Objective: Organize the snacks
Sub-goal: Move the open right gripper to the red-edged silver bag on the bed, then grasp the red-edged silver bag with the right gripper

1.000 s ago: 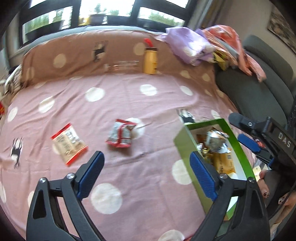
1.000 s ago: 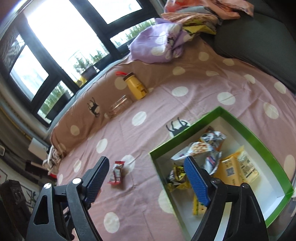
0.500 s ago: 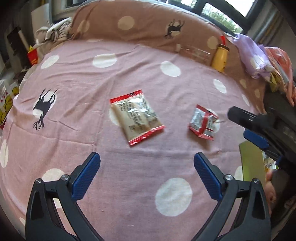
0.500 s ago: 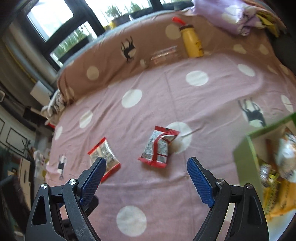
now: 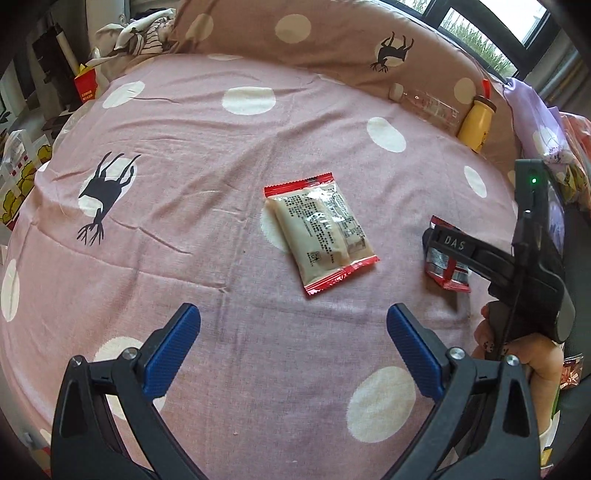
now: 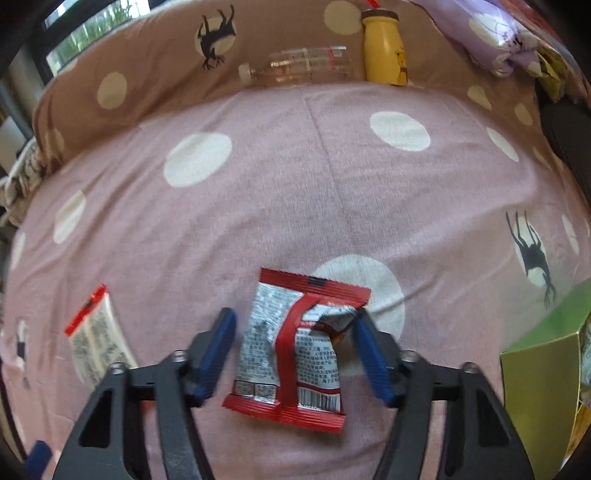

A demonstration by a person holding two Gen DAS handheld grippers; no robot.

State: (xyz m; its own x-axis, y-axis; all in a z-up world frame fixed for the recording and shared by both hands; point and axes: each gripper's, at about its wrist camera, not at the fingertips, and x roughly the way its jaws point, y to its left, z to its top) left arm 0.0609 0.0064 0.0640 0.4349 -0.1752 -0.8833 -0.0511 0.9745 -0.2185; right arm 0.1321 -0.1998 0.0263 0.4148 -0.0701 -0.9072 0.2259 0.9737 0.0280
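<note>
A beige snack packet with red ends (image 5: pixel 320 232) lies flat on the pink spotted bedsheet; my left gripper (image 5: pixel 293 341) is open and empty just short of it. A crumpled red and silver snack packet (image 6: pixel 295 347) lies between the fingers of my right gripper (image 6: pixel 295 345), whose jaws are open and straddle it, not closed on it. In the left wrist view the right gripper (image 5: pixel 480 254) covers part of that packet (image 5: pixel 448 275). The beige packet also shows in the right wrist view (image 6: pixel 96 339) at the left. A corner of the green snack box (image 6: pixel 546 354) shows at the right.
A yellow bottle (image 6: pixel 384 48) and a clear plastic bottle (image 6: pixel 295 68) lie against the brown spotted cushion at the back. Purple and orange bedding (image 6: pixel 491 33) is piled at the back right. A red box (image 5: pixel 85 86) and clutter stand beyond the bed's left edge.
Both grippers swung left from the green box and dropped toward the bed. My right gripper has narrowed and now straddles the red and silver packet; my left faces the beige packet.
</note>
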